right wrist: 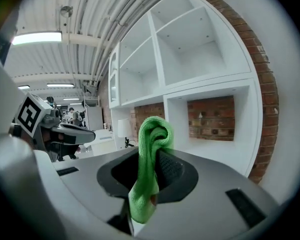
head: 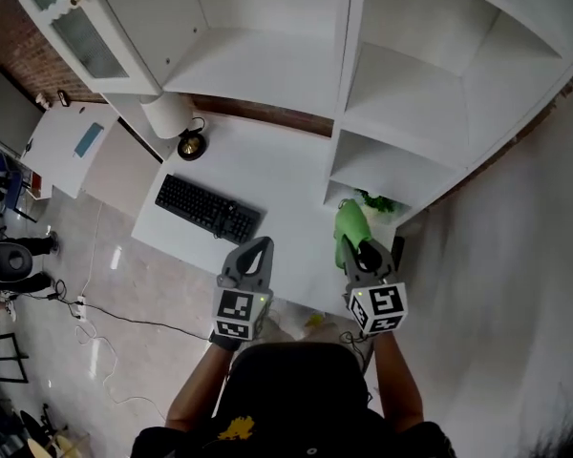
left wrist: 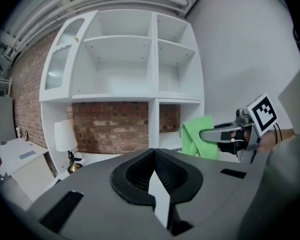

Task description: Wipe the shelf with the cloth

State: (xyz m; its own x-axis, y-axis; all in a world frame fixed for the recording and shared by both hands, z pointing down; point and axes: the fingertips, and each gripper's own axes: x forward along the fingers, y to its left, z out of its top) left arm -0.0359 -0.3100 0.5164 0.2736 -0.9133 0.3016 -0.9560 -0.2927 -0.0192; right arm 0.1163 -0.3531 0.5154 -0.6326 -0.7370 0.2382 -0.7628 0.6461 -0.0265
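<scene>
We see the white shelf unit [head: 267, 65] rising from the white surface [head: 286, 165]. Its lowest right compartment holds something green [head: 378, 201], too small for us to name and partly hidden by the cloth. The green cloth [head: 350, 222] is pinched in the closed right gripper [head: 361, 248], just in front of that compartment. The left gripper [head: 259, 246], jaws together on nothing, hangs farther from the shelf unit. A black keyboard [head: 206, 208] lies before the unit's left half, and a white lamp [head: 169, 114] stands under it.

Looking like an office, possibly a lab: keyboard [head: 207, 208] sitting on white desk [head: 282, 165], brick wall [left wrist: 110, 126] backing white shelving [left wrist: 152, 74], strip lights [right wrist: 37, 37] glowing under exposed ceiling pipes [right wrist: 104, 24].
</scene>
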